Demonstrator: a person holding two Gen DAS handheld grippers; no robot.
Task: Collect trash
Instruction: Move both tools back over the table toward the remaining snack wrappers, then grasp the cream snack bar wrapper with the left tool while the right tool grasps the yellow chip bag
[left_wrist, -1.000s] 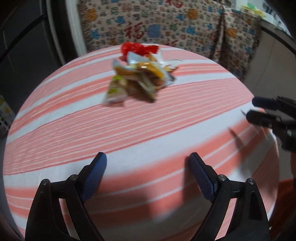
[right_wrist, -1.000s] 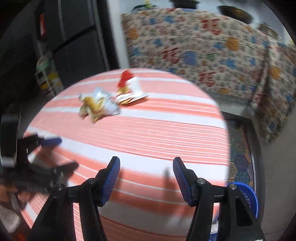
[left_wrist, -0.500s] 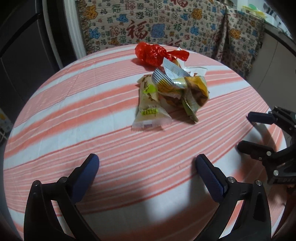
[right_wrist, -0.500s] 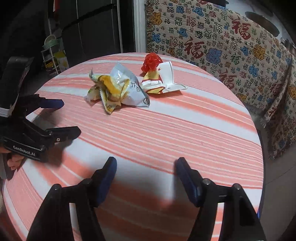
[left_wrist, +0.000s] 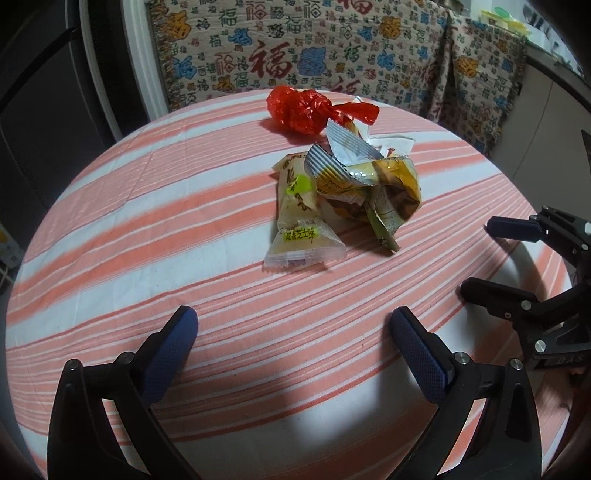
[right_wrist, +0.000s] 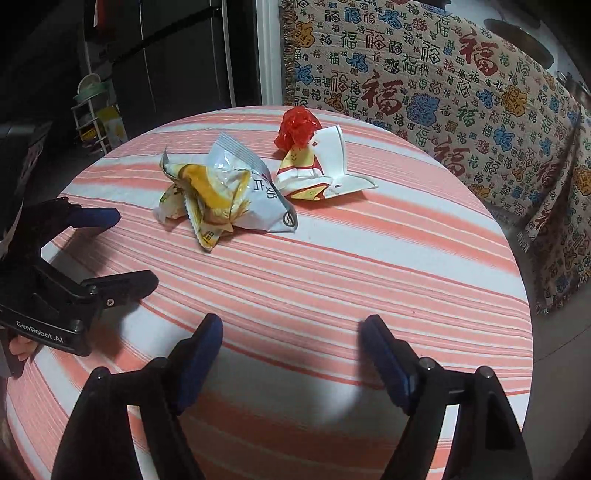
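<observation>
Wrapper heap mid-frame on striped tablecloth, straight ahead of left gripper, jaws spread wide, empty; right gripper just widening, empty; heap upper left.

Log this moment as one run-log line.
stage: approach | left hand-held gripper: open, empty | right hand-held gripper: jaws just opening, empty | wrappers: piled on striped table, untouched

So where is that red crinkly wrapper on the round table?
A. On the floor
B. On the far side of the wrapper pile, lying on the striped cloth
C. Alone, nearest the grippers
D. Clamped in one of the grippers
B: the red wrapper lies on the striped cloth behind the other wrappers, and both grippers are empty.
</observation>
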